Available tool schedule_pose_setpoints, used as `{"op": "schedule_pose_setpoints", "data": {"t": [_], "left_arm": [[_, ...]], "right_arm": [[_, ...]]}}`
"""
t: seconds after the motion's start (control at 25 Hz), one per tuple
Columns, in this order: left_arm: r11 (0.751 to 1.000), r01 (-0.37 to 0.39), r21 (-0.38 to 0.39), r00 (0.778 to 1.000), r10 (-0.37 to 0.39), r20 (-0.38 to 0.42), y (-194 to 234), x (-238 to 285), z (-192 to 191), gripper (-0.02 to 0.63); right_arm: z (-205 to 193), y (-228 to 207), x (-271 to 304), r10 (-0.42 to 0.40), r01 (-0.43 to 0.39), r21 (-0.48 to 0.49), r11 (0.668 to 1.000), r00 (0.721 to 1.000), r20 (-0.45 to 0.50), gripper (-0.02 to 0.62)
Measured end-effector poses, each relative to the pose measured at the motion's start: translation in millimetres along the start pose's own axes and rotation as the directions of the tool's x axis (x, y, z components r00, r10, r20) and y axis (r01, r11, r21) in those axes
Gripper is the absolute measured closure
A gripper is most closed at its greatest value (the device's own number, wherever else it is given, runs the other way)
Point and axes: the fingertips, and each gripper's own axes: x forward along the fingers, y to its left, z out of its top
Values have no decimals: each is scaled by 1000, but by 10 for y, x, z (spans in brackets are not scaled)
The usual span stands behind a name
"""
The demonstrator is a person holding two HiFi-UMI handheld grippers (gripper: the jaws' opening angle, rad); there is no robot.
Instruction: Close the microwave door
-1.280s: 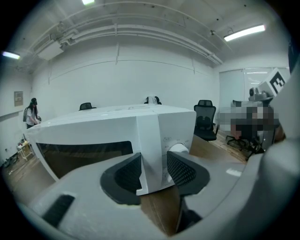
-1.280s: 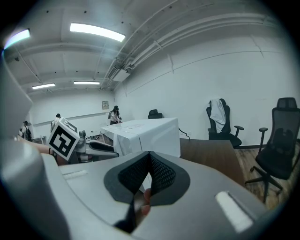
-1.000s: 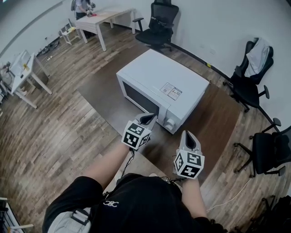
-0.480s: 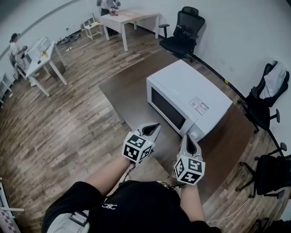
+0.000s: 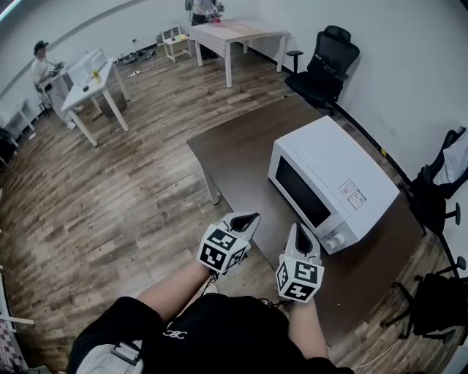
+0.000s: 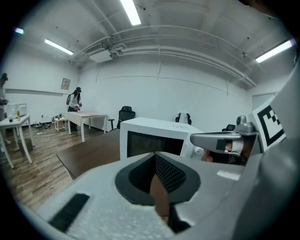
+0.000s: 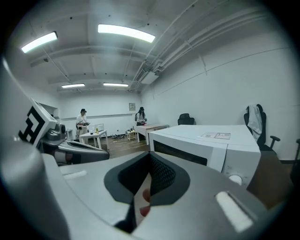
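**Microwave (image 5: 333,179) closed on the dark table, both tools empty and clear of it**

The microwave was a white box that stood on the dark brown table (image 5: 241,146), towards the end of the table nearest the wall. Its door (image 5: 301,193), with the dark window, lay flush against the body, closed. Beside the door, at the end of the front closest to the person, was the control panel (image 5: 338,235) with its round knobs. A printed label (image 5: 352,194) sat on the top of the microwave.

The left tool (image 5: 245,218) was held in front of the microwave, on the door side and apart from it, touching nothing. Its jaws were pressed together with nothing between them. The right tool (image 5: 301,235) hung just short of the microwave's control-panel corner, not in contact with it. Its jaws were likewise pressed together and empty. The two tools sat side by side, both pointing roughly towards the microwave.

Beyond the microwave, against the wall, stood a black office chair (image 5: 327,62). Farther off past it was a light wooden desk (image 5: 234,33) with a person (image 5: 203,7) at it. Well away from the microwave's door side, across the wood floor (image 5: 110,197), a second person (image 5: 42,62) stood by a white desk (image 5: 91,80).
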Motion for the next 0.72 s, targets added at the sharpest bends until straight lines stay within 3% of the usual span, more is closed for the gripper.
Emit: {"op": "schedule_pose_setpoints", "data": {"t": [0.36, 0.72], "left_arm": [[999, -26, -25, 1000, 26, -2, 316, -69, -50, 595], [1000, -20, -14, 1000, 19, -15, 309, -63, -112, 595]], "right_arm": [[11, 203, 140, 8, -8, -3, 1000, 1000, -8, 592], [-28, 213, 155, -5, 5, -15, 1000, 1000, -22, 592]]}}
